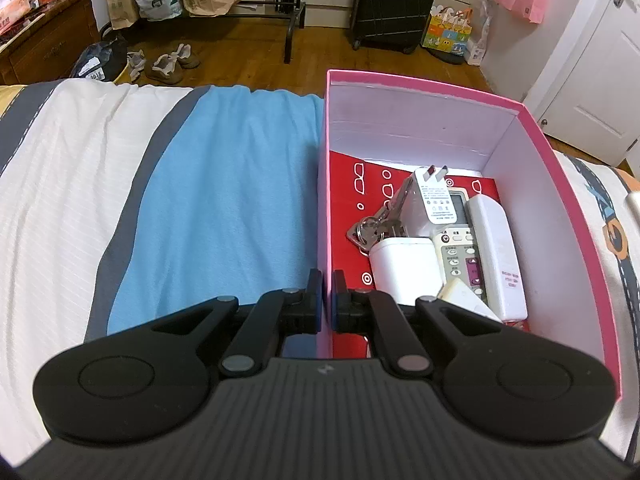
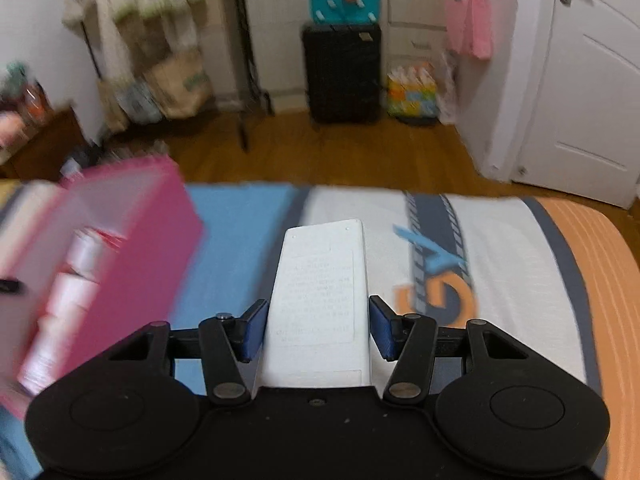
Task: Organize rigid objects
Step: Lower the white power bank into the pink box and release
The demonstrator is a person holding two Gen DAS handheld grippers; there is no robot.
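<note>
- The left gripper (image 1: 327, 300) has its fingers clenched on the near left wall of the pink box (image 1: 560, 200), one finger outside the wall and one inside, so it steadies the box on the bed (image 1: 80, 160).
- The right gripper (image 2: 318, 330) holds a white remote (image 2: 320, 292) above the bed. The fingers grasp it across its width, one blue pad (image 2: 256, 328) on each long edge, at its lower half.
- The remote's long axis runs straight away from the right gripper, along the line of the fingers. Its far end points toward the foot edge of the bed, and its flat labelled back faces up.
- It looks to be a stiff, light plastic shell with smooth sides, so it could slip or pivot between the pads if swung fast. The hold across the narrow width near the middle seems sound; a hold nearer one end would let it droop.
- The box sits by the foot edge of the bed, to the left in the right wrist view, which is blurred on that side. Inside it lie a charger (image 1: 432, 196), a bunch of keys (image 1: 372, 228), a buttoned remote (image 1: 460, 256), a plain white remote (image 1: 496, 252) and a white block (image 1: 404, 268), crowded toward the right wall.
- The bare red floor (image 1: 344, 208) along the box's left wall looks the likelier place for the held remote, laid lengthwise.
</note>
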